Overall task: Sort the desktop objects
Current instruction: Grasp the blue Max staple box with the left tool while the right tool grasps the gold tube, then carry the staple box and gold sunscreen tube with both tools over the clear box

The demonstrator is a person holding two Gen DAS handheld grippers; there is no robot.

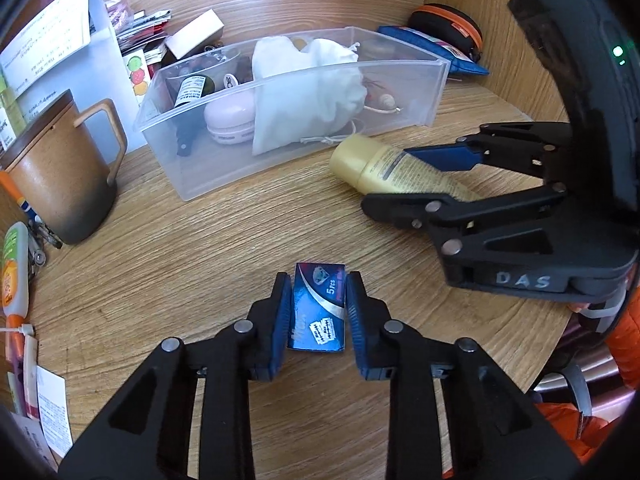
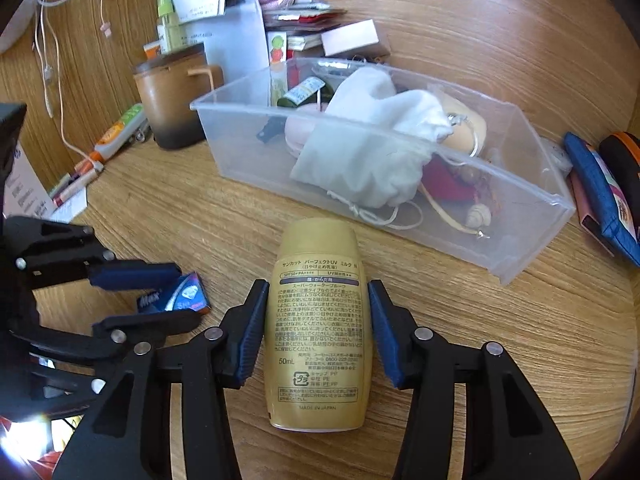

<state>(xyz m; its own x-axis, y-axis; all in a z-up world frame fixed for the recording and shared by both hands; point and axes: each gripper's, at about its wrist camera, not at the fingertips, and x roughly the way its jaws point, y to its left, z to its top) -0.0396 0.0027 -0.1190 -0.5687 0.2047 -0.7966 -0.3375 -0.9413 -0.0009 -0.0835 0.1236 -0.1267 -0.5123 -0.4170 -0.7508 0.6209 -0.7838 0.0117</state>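
Note:
A small blue razor-blade box [image 1: 318, 307] lies flat on the wooden desk between the pads of my left gripper [image 1: 318, 292]; the jaws sit close against its sides. A gold sunscreen bottle [image 2: 318, 322] lies on the desk between the pads of my right gripper [image 2: 318, 308], with small gaps on both sides. The bottle [image 1: 384, 170] and right gripper [image 1: 404, 178] also show in the left wrist view. The blue box [image 2: 180, 294] and left gripper [image 2: 168, 292] show in the right wrist view. A clear plastic bin [image 1: 280, 160] behind them holds a white pouch [image 1: 308, 96] and small items.
A brown mug [image 1: 60, 176] stands at the left, next to pens and a glue tube [image 1: 14, 272]. A blue pouch [image 2: 604, 196] and a black-orange case [image 1: 448, 24] lie right of the bin [image 2: 520, 248]. Papers and packets pile behind it. Wooden walls enclose the desk.

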